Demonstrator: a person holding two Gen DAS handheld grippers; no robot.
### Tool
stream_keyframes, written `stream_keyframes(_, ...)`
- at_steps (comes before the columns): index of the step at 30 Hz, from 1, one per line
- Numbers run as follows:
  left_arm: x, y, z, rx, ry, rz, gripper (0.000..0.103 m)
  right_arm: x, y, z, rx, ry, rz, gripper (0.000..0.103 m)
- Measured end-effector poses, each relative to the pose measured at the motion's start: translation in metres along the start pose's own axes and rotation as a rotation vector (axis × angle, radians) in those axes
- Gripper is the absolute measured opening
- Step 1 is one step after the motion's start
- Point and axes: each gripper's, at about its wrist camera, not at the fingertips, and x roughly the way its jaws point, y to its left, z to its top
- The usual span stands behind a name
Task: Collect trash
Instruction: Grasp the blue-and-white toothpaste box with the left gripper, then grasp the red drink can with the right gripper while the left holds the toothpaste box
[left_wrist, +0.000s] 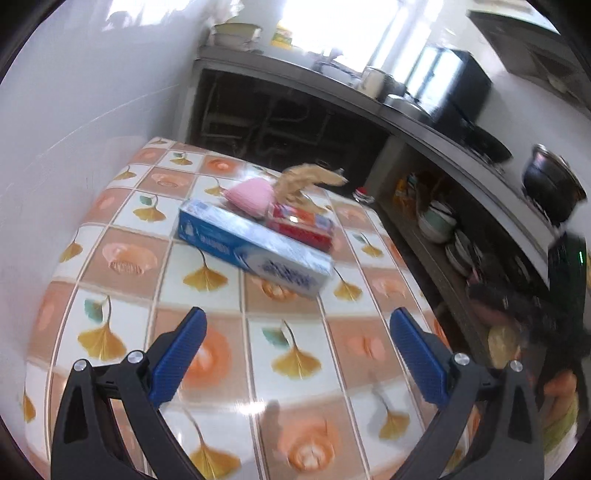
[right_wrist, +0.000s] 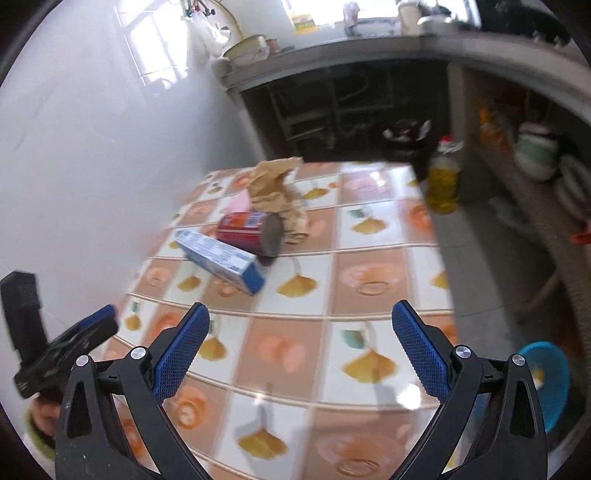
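Counter (left_wrist: 110, 258) w/ glossy oilcloth-type cover, smooth, reflecting light. Blue box (left_wrist: 255, 247) is glossy printed cardboard. Red can (right_wrist: 251, 232) shiny printed wall, dull grey end. Brown paper bag (right_wrist: 275, 184) matt, crumpled. Left hand-held gripper (left_wrist: 297, 354) & right hand-held gripper (right_wrist: 299, 350): matt black plastic frames, blue textured pads (right_wrist: 181, 350), metal screws.

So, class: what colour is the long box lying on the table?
Blue and white; the long box shows best in the left wrist view.
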Motion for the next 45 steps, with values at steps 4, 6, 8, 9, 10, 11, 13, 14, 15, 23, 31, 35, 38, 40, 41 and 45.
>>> stream_keyframes(4, 0.036, 0.024, 0.036, -0.122, 0.032, -0.004, 0.097, 0.036, 0.010, 0.014, -0.005, 0.035, 0.127, 0.081)
stream_keyframes(6, 0.059, 0.039, 0.050, -0.207, 0.068, -0.017, 0.096, 0.062, 0.012, 0.023, 0.020, 0.077, 0.169, 0.066)
stream_keyframes(8, 0.078, 0.050, 0.060, -0.269, 0.091, -0.026, 0.088, 0.087, 0.009, 0.032, 0.059, 0.109, 0.191, 0.053)
stream_keyframes(9, 0.084, 0.053, 0.063, -0.286, 0.098, -0.023, 0.084, 0.100, 0.006, 0.035, 0.083, 0.128, 0.200, 0.044)
stream_keyframes(10, 0.088, 0.056, 0.066, -0.299, 0.102, -0.021, 0.082, 0.108, 0.002, 0.037, 0.111, 0.144, 0.201, 0.039)
stream_keyframes(11, 0.093, 0.059, 0.067, -0.311, 0.103, -0.024, 0.078, 0.124, -0.004, 0.039, 0.161, 0.174, 0.209, 0.030)
stream_keyframes(13, 0.100, 0.063, 0.068, -0.332, 0.108, -0.032, 0.076, 0.144, -0.014, 0.041, 0.223, 0.207, 0.233, 0.018)
stream_keyframes(14, 0.103, 0.065, 0.067, -0.342, 0.113, -0.035, 0.074, 0.149, -0.016, 0.041, 0.239, 0.216, 0.236, 0.016)
stream_keyframes(15, 0.105, 0.067, 0.066, -0.349, 0.116, -0.038, 0.073, 0.158, -0.018, 0.041, 0.261, 0.231, 0.244, 0.013)
stream_keyframes(23, 0.109, 0.084, 0.060, -0.373, 0.147, -0.030, 0.071, 0.170, 0.009, 0.015, 0.255, 0.320, 0.334, 0.008)
stream_keyframes(31, 0.101, 0.087, 0.047, -0.307, 0.185, 0.056, 0.071, 0.152, 0.075, -0.024, 0.088, 0.450, 0.445, 0.009)
stream_keyframes(35, 0.094, 0.073, 0.041, -0.179, 0.183, 0.119, 0.071, 0.121, 0.084, -0.009, -0.094, 0.343, 0.333, 0.039)
stream_keyframes(38, 0.092, 0.060, 0.037, -0.073, 0.171, 0.162, 0.070, 0.096, 0.089, 0.020, -0.253, 0.213, 0.220, 0.061)
stream_keyframes(40, 0.093, 0.055, 0.035, -0.029, 0.172, 0.165, 0.067, 0.095, 0.087, 0.036, -0.352, 0.172, 0.173, 0.071)
stream_keyframes(41, 0.094, 0.052, 0.033, -0.015, 0.177, 0.163, 0.065, 0.097, 0.087, 0.043, -0.395, 0.164, 0.154, 0.074)
stream_keyframes(45, 0.099, 0.045, 0.030, 0.004, 0.196, 0.166, 0.062, 0.125, 0.099, 0.066, -0.550, 0.197, 0.099, 0.078)
